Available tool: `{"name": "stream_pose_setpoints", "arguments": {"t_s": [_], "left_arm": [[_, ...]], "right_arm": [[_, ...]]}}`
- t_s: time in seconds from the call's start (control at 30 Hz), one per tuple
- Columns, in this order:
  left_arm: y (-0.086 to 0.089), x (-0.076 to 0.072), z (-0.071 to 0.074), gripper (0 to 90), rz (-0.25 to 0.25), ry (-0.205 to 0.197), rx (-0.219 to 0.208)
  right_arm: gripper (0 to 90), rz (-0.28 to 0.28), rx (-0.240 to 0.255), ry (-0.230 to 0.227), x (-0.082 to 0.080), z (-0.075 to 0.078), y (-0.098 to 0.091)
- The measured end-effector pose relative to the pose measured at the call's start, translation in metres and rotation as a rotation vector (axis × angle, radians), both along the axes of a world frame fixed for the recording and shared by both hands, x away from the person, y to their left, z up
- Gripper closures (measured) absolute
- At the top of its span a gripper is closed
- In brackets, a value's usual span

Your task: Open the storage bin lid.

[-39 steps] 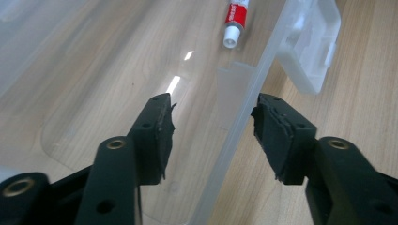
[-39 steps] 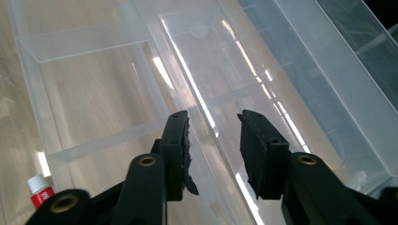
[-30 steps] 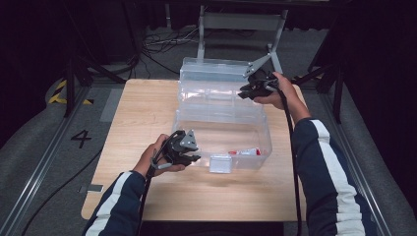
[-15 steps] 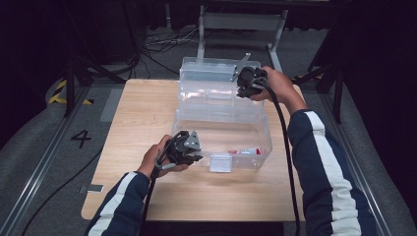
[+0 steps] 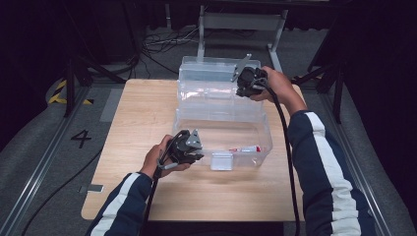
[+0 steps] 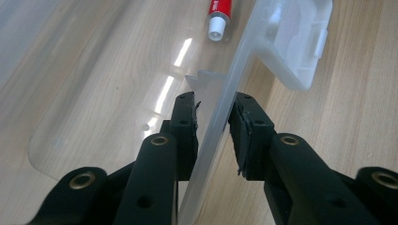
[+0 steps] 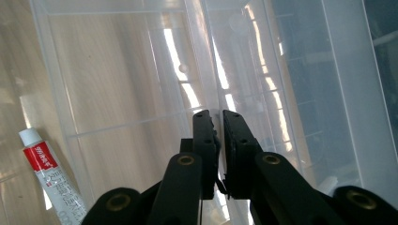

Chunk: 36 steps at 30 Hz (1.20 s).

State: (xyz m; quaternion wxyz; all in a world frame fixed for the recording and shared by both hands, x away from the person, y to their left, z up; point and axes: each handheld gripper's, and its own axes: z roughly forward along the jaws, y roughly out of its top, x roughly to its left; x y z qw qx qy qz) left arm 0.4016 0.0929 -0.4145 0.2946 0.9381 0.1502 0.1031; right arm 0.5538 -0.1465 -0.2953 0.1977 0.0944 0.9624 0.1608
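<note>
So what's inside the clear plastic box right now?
Inside the clear plastic box lies one small red-and-white tube, near the front wall. The right gripper and glare cover part of the back.

A clear box (image 5: 221, 123) sits mid-table (image 5: 133, 123), lid (image 5: 211, 73) hinged open at the far side; a tube (image 5: 246, 148) lies inside, near right.

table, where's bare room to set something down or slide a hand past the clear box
Bare wood on the table left of the clear box, and a wide strip along its near edge. Crowded: the left gripper grips the box's front rim, the right gripper its open lid. Inside lies a tube.
</note>
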Motion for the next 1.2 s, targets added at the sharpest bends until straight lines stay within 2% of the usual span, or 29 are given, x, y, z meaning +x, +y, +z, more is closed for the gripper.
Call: {"name": "stream_pose_setpoints", "arguments": {"t_s": [0.2, 0.27, 0.43, 0.53, 0.7, 0.87, 1.2], "left_arm": [[-0.001, 0.000, 0.000, 71.3, 0.027, 0.017, -0.005], [-0.002, 0.000, 0.000, 71.0, 0.030, 0.015, -0.006], [-0.002, -0.001, -0.001, 70.6, 0.030, 0.011, -0.006], [-0.002, -0.001, -0.001, 70.5, 0.031, 0.012, -0.008], [-0.002, -0.001, -0.001, 70.3, 0.035, 0.017, -0.012], [-0.002, -0.001, -0.001, 70.2, 0.034, 0.013, -0.014], [-0.001, -0.002, -0.002, 69.6, 0.040, 0.012, -0.024]], "right_arm": [[86.4, 0.007, 0.016, 0.002, -0.003, 0.001, 0.000], [86.9, 0.020, 0.034, 0.008, -0.005, 0.002, -0.002], [87.3, 0.028, 0.036, 0.013, -0.010, 0.004, -0.002], [87.8, 0.052, 0.033, 0.001, -0.017, 0.007, -0.001], [87.9, 0.063, 0.036, -0.005, -0.028, 0.009, -0.002], [88.0, 0.071, 0.064, -0.003, -0.036, 0.009, -0.006], [88.1, 0.090, 0.070, -0.013, -0.046, 0.009, -0.008]]}}
